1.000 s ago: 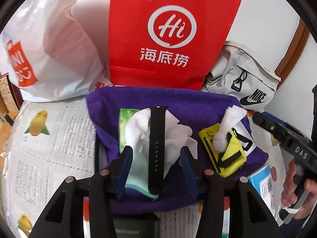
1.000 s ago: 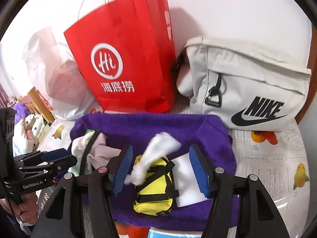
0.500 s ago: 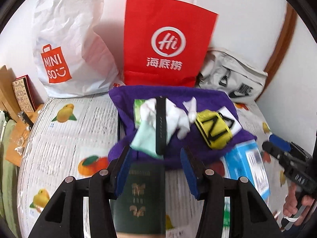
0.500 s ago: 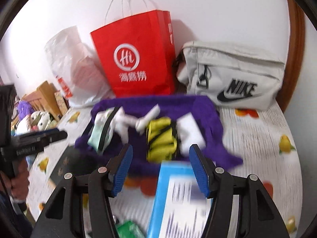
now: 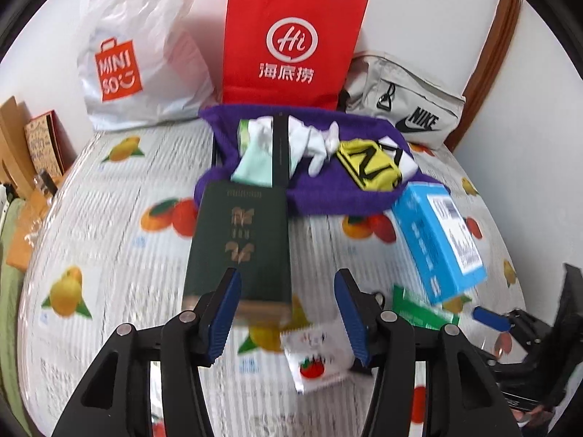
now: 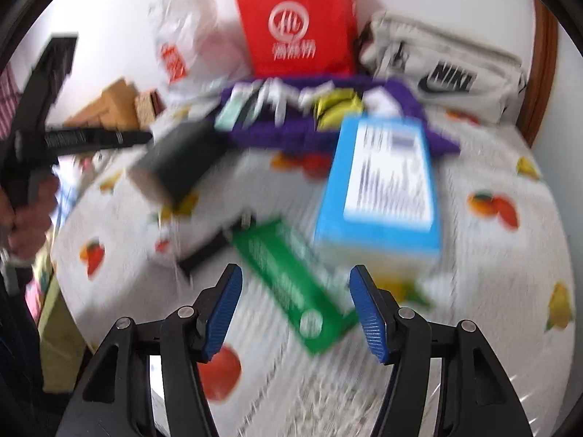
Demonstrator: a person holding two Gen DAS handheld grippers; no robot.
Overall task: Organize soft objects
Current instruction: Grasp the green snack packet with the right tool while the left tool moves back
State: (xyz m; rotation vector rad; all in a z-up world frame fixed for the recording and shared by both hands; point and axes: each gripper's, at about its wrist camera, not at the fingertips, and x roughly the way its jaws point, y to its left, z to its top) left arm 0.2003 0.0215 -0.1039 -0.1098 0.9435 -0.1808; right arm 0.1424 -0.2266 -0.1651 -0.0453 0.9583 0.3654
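A purple towel [image 5: 328,196] lies at the back of the table. On it sit white cloths [image 5: 309,138], a mint sock [image 5: 255,167], a black strap [image 5: 281,153] and a yellow pouch [image 5: 368,167]. My left gripper [image 5: 288,291] hovers above the near end of a dark green box [image 5: 240,240]. Its jaws are opening and grip nothing. My right gripper [image 6: 297,284] is open and empty over a green packet [image 6: 291,284], beside a blue box [image 6: 382,189]. The right wrist view is blurred; the towel [image 6: 262,134] shows far back.
A red paper bag [image 5: 291,36], a white Miniso bag [image 5: 138,54] and a grey Nike bag [image 5: 408,109] stand against the wall. A small tomato-print packet [image 5: 317,357] lies under my left gripper. Cardboard boxes [image 5: 40,145] sit at the left edge of the fruit-print tablecloth [image 5: 109,255].
Both grippers have pulled back from the purple towel toward the near side of the table. The dark green box, blue box and green packet have come into view. Neither gripper took anything.
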